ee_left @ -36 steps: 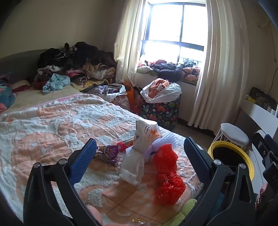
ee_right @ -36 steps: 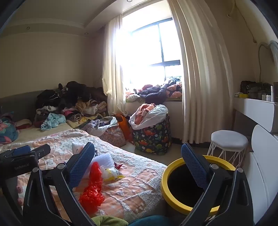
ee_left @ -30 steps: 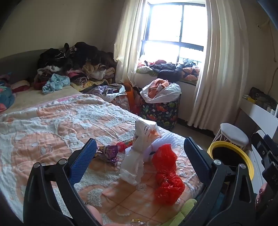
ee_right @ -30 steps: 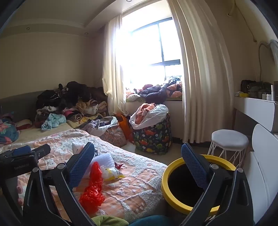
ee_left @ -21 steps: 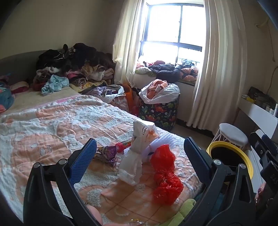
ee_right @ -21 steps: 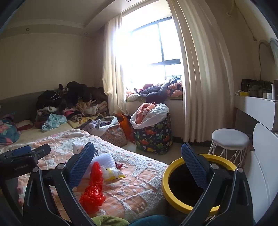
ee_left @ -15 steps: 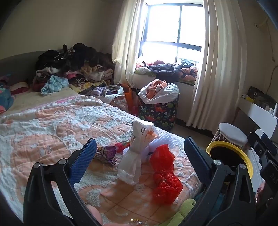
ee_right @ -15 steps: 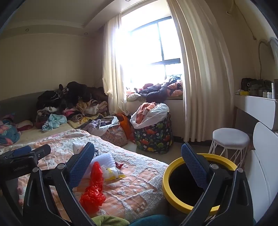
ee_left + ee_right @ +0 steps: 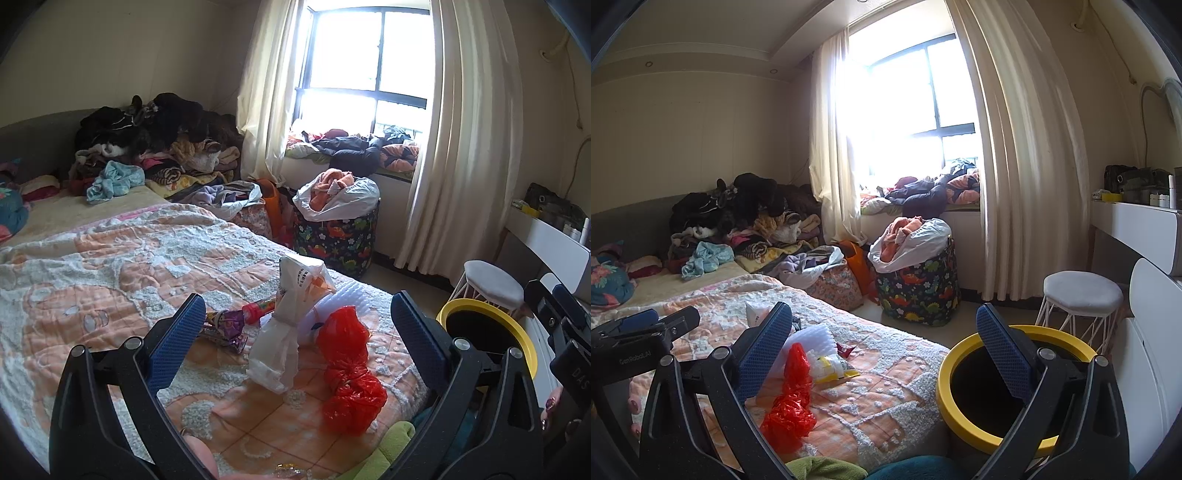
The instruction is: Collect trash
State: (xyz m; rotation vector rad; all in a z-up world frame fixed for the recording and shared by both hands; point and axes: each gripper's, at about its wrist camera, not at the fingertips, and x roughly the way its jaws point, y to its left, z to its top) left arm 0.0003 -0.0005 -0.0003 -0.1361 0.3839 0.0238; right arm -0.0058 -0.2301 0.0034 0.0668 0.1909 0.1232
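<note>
Trash lies in a heap on the bed's near corner: a red plastic bag (image 9: 349, 373) (image 9: 792, 400), a white knotted bag (image 9: 286, 332), a purple foil wrapper (image 9: 221, 326), a red tube (image 9: 260, 306), a white foam sleeve (image 9: 816, 338) and a yellow wrapper (image 9: 831, 367). A yellow-rimmed black bin (image 9: 1004, 387) (image 9: 487, 332) stands on the floor beside the bed. My left gripper (image 9: 295, 343) hovers open above the heap, empty. My right gripper (image 9: 884, 350) is open and empty, between the bed's edge and the bin.
The bed carries a peach and white quilt (image 9: 110, 280) and a clothes pile (image 9: 155, 147) at its far end. A dinosaur-print hamper (image 9: 919, 288), a white stool (image 9: 1082, 295), curtains and a white dresser (image 9: 1137, 229) stand around the floor.
Both views have drifted only slightly; the scene shifts a little left and the grippers stay open. Nothing on the bed has moved.
</note>
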